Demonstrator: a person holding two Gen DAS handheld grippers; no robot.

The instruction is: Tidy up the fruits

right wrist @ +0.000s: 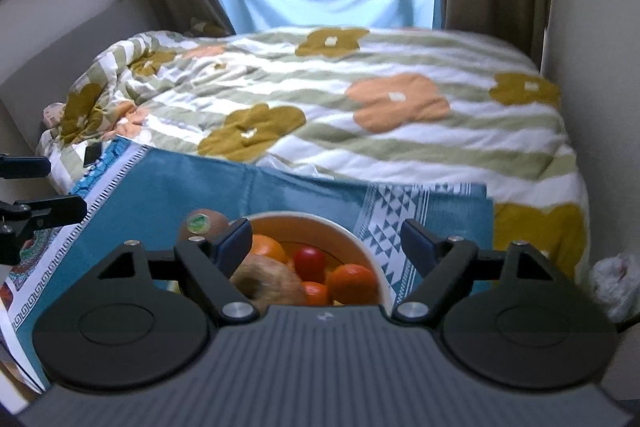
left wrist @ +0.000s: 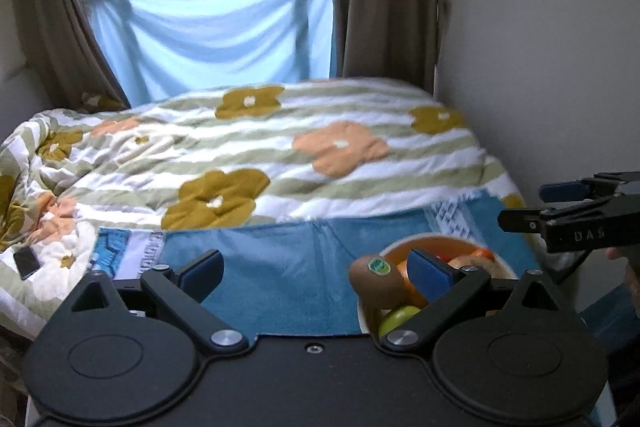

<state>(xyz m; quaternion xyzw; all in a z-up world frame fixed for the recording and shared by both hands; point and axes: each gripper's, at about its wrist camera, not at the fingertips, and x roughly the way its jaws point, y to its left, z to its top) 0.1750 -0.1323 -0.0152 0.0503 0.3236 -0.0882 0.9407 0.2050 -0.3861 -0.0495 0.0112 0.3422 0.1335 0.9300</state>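
A white bowl [right wrist: 360,239] with an orange inside stands on a blue cloth [right wrist: 192,187]. It holds oranges [right wrist: 352,281], a red fruit [right wrist: 310,261] and a pale brown fruit [right wrist: 272,283]. A brown kiwi with a green sticker [right wrist: 200,223] rests at the bowl's left rim. My right gripper [right wrist: 326,241] is open above the bowl. In the left wrist view the bowl [left wrist: 504,267], the kiwi [left wrist: 376,281] and a green fruit [left wrist: 398,319] lie at the right. My left gripper [left wrist: 316,271] is open and empty over the cloth [left wrist: 280,267]; its right finger overlaps the bowl.
The cloth lies on a table in front of a bed with a flowered striped quilt [left wrist: 280,147]. A phone [left wrist: 26,263] lies on the bed at left. A white crumpled bag [right wrist: 616,283] sits at right. Curtains and a window stand behind; a wall runs along the right.
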